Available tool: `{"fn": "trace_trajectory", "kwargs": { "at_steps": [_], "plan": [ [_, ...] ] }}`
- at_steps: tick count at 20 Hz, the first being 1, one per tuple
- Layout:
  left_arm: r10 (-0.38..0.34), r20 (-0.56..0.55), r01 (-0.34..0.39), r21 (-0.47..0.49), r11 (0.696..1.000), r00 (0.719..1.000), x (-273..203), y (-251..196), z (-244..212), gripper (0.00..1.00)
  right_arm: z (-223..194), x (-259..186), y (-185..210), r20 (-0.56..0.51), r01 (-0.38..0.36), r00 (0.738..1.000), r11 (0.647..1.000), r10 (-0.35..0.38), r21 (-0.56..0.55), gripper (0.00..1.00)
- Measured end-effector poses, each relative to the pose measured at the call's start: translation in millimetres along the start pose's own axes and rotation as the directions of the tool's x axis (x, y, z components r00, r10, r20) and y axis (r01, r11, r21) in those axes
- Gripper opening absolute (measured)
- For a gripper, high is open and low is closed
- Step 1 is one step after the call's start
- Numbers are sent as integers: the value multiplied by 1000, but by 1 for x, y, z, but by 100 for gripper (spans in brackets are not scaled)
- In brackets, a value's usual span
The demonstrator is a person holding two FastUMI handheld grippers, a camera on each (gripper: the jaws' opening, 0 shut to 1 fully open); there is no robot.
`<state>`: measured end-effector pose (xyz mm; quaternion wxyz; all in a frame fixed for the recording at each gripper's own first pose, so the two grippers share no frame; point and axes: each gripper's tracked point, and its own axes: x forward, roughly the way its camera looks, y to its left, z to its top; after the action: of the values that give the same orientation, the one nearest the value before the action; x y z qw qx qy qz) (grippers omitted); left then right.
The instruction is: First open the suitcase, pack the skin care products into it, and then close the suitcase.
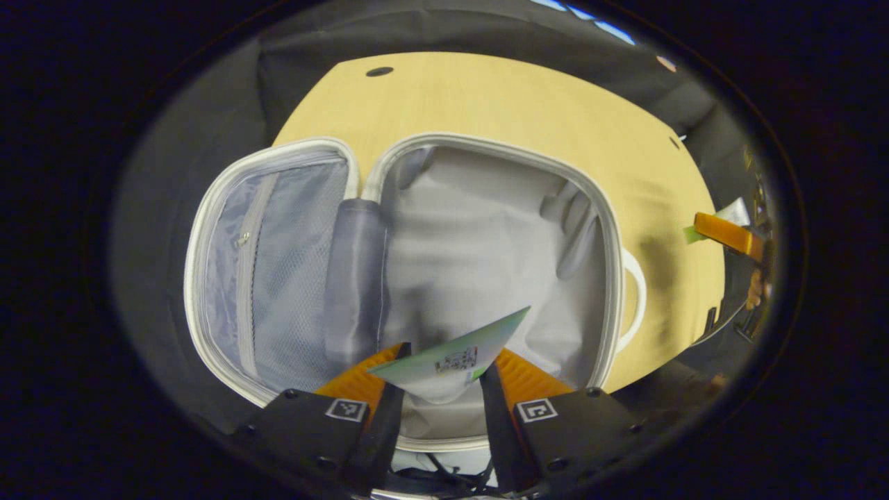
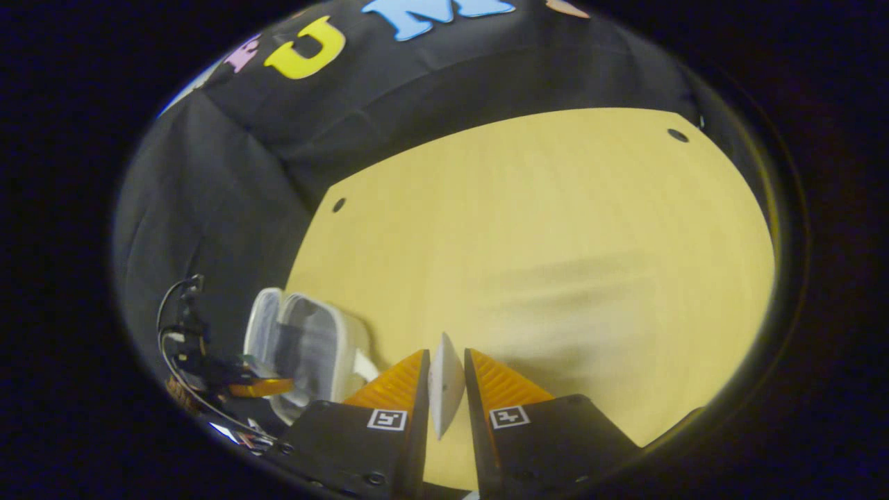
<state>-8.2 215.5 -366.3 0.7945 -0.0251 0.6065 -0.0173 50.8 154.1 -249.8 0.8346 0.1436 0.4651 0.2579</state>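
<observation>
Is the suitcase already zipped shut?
No, in the left gripper view the suitcase lies wide open on the table, its grey lining and mesh pocket exposed.

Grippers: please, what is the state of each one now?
Left gripper: closed on a green sachet, above the open suitcase.
Right gripper: closed on a white sachet.

White suitcase [image 1: 611,229], grey lining; yellow table [image 1: 486,97]
</observation>
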Motion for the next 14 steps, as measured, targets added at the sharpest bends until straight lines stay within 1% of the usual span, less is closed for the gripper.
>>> {"fn": "trace_trajectory", "kwargs": {
  "at_steps": [1, 3, 4, 5, 6, 8, 9, 10, 11, 12, 13, 14],
  "plan": [
    [15, 30, -15, 25, 1000, 999, 2, 0, 9, 65, -11, 5, 26, -36, -48, 998, 999, 47, -26, 28],
    [15, 80, -16, 8, 1000, 997, -1, -1, 26, 72, -33, 12, 61, -113, -117, 988, 992, 110, -54, 28],
    [16, 107, -15, -12, 1000, 994, -3, 2, 30, 82, -39, 17, 78, -147, -143, 980, 988, 132, -62, 28],
    [18, 138, -15, -29, 999, 990, -8, 6, 34, 83, -45, 20, 89, -174, -165, 973, 984, 152, -68, 24],
    [24, 176, -17, -42, 999, 984, -15, 12, 37, 84, -53, 21, 100, -201, -181, 966, 981, 163, -72, 28],
    [36, 261, -17, -76, 997, 965, -32, 26, 39, 84, -49, 23, 114, -251, -209, 950, 975, 186, -71, 28],
    [39, 302, -10, -97, 995, 952, -42, 33, 37, 83, -45, 24, 117, -274, -217, 942, 974, 192, -64, 28],
    [43, 339, -3, -119, 993, 940, -53, 41, 33, 83, -52, 26, 124, -304, -221, 933, 974, 196, -50, 28],
    [49, 371, 5, -144, 990, 927, -64, 50, 26, 83, -57, 30, 129, -336, -222, 920, 975, 199, -31, 24],
    [57, 399, 14, -175, 985, 915, -73, 61, 18, 86, -64, 40, 136, -361, -217, 912, 976, 196, -18, 25],
    [63, 423, 30, -208, 978, 904, -85, 71, 11, 86, -68, 49, 136, -385, -200, 906, 980, 179, -15, 28],
    [69, 445, 47, -245, 968, 893, -96, 81, 2, 83, -72, 58, 135, -408, -177, 900, 984, 154, -19, 28]
  ]
}}
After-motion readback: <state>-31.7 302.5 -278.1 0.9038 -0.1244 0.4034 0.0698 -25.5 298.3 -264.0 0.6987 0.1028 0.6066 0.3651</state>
